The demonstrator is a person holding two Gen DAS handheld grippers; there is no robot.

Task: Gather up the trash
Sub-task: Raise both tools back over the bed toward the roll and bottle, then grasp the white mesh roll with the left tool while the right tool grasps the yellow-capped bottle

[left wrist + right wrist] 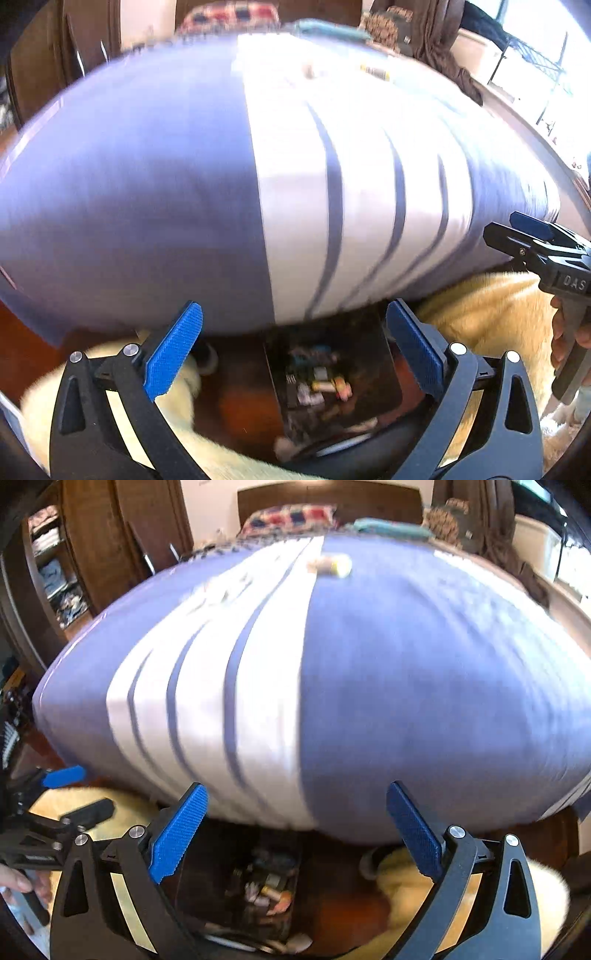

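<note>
Gaping wide, the left gripper (293, 347) holds nothing, its jaws released over a dark bin (332, 384) of blurred trash at 6 o'clock; the right gripper (297, 829) likewise stands spread and empty above the bin (269, 886); a pale rug (487, 306) flanks it; beyond lies the bed (184, 184), with smeared scraps (330, 564) at 12 o'clock.

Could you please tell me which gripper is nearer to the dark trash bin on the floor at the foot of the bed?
Probably the left gripper: the trash bin sits right between its open fingers. For the right gripper, the bin lies lower and toward its left finger. The margin is small.
</note>
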